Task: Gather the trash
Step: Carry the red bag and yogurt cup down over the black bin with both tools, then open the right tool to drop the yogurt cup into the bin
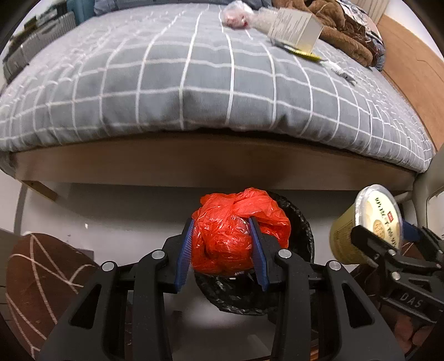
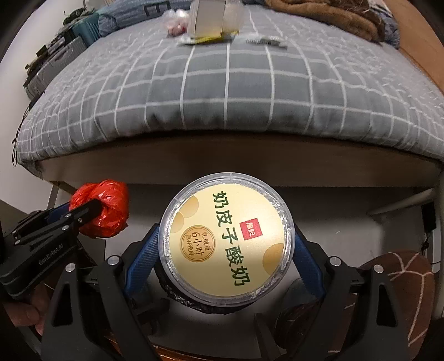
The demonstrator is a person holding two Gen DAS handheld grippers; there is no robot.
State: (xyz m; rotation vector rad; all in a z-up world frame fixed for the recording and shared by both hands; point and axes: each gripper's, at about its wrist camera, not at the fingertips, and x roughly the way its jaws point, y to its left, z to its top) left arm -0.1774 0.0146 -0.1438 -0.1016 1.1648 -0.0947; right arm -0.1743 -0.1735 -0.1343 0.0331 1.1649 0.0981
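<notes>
Gripping a crumpled red plastic bag (image 1: 238, 233) between the blue pads of our left gripper (image 1: 223, 252), we hold it just above a bin lined with a black bag (image 1: 302, 236) on the floor in front of the bed (image 1: 194, 83). Our right gripper (image 2: 224, 266) stands wide, clamped on the sides of a yellow-lidded yogurt cup (image 2: 226, 250), just beside the red bag. More litter, a small carton (image 1: 294, 27) and a clear wrapper (image 1: 236, 14), lies on the grey checked bedspread.

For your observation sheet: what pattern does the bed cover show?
Grey bed cover with white grid lines; clearest in left wrist view.
</notes>
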